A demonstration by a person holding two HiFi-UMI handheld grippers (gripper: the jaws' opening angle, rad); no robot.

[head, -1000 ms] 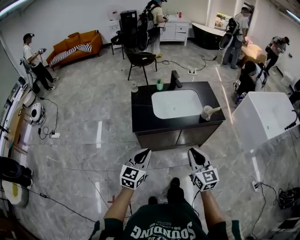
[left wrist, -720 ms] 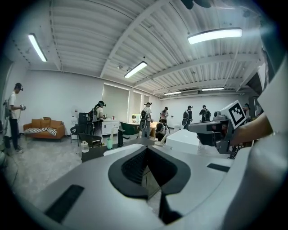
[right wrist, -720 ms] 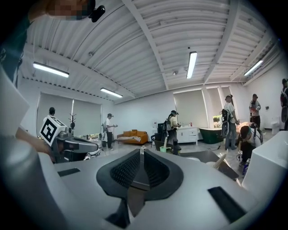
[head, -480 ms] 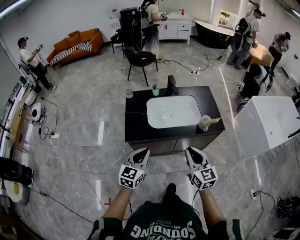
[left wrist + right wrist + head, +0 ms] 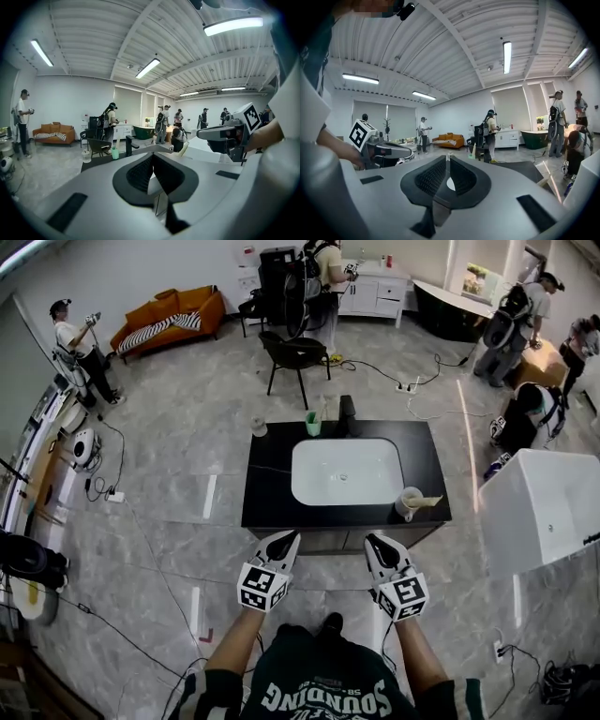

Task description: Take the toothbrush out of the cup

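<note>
Jaws closed and empty on left gripper [image 5: 287, 540] and right gripper [image 5: 374, 541], short of black counter [image 5: 270, 486]. Pale plastic toothbrush [image 5: 430, 501] leans in white cup [image 5: 408, 506] at its right edge: likely light, slick, best pinched by protruding handle.

One end of the toothbrush [image 5: 431, 502] sunk out of sight in the cup [image 5: 407, 505], green cup [image 5: 313, 424] by the tap [image 5: 348, 415] too small to read, perhaps holding a brush, white tub [image 5: 539, 512] cut off by the right edge
</note>
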